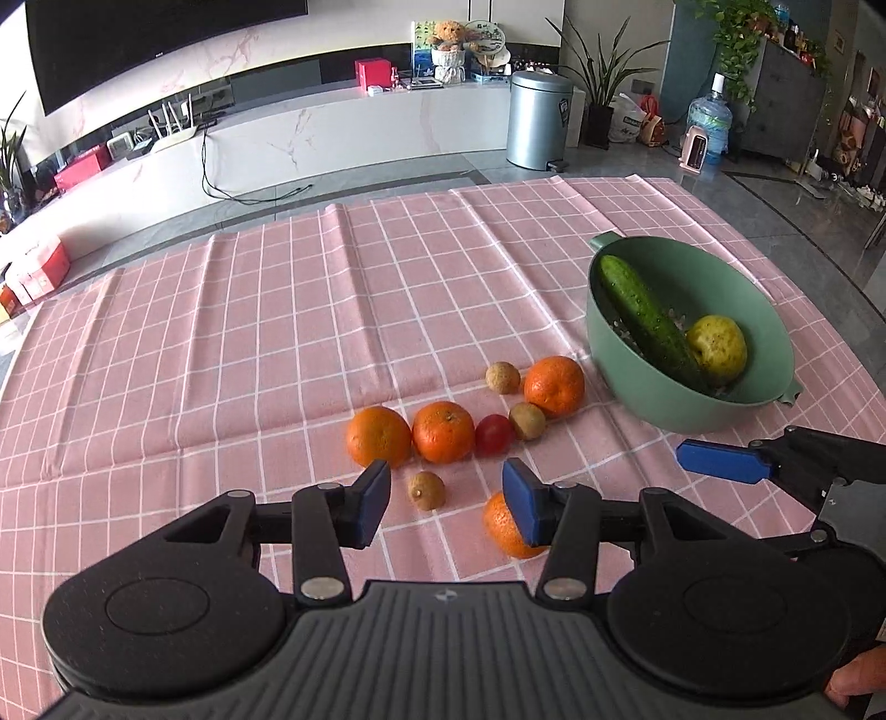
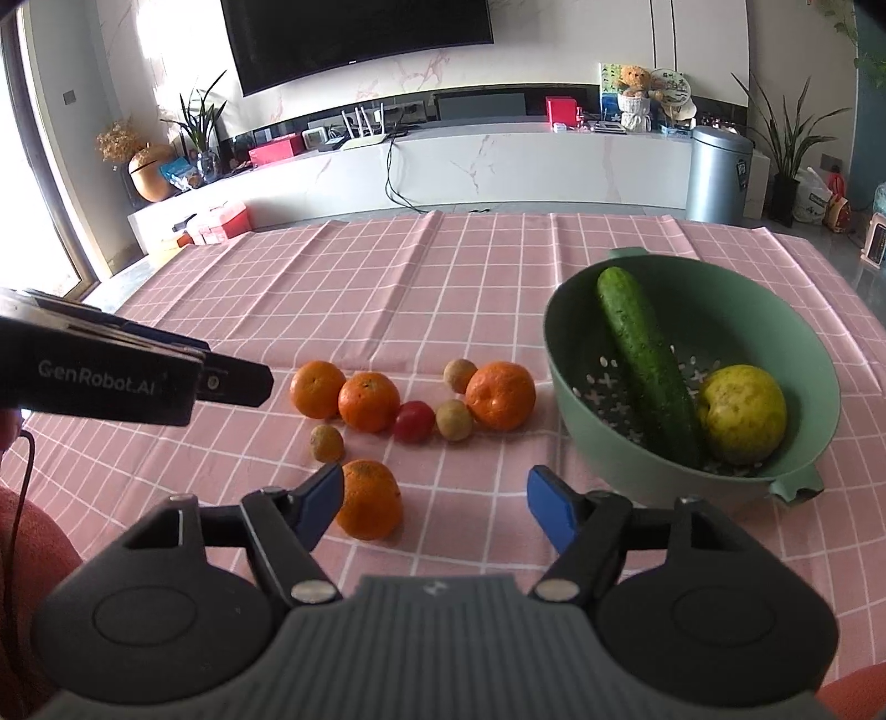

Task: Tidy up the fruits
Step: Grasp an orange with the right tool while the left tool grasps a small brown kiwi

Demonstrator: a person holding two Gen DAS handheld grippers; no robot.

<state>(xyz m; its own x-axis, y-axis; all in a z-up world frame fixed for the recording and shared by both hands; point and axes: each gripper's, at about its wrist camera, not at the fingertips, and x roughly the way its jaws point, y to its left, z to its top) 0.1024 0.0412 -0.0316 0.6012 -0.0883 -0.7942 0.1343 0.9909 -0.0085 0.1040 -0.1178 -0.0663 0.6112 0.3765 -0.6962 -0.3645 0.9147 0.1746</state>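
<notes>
From the left wrist view, the left hand-held gripper [image 1: 446,501] hangs part open with nothing between its blue pads, above a small brown round fruit [image 1: 427,489]. The nearest orange mandarin [image 1: 506,526] is half hidden behind its right pad; coming down here, I'd say that pad could clip it and send it rolling across the pink checked cloth [image 1: 221,332] on the counter. The other loose fruit sits just beyond, with the green plastic colander [image 1: 689,338] far right already holding a dark green cucumber [image 1: 645,318] and a yellow-green round fruit [image 1: 717,349].

From the right wrist view, the right hand-held gripper [image 2: 434,501] is also part open and empty, its left pad just beside that mandarin [image 2: 370,499]. Both grippers crowd the same fruit, so a collision looks possible. The cloth is creased; behind are a white marble cabinet [image 2: 498,166], a wall television [image 2: 354,33] and a metal bin [image 2: 717,174].
</notes>
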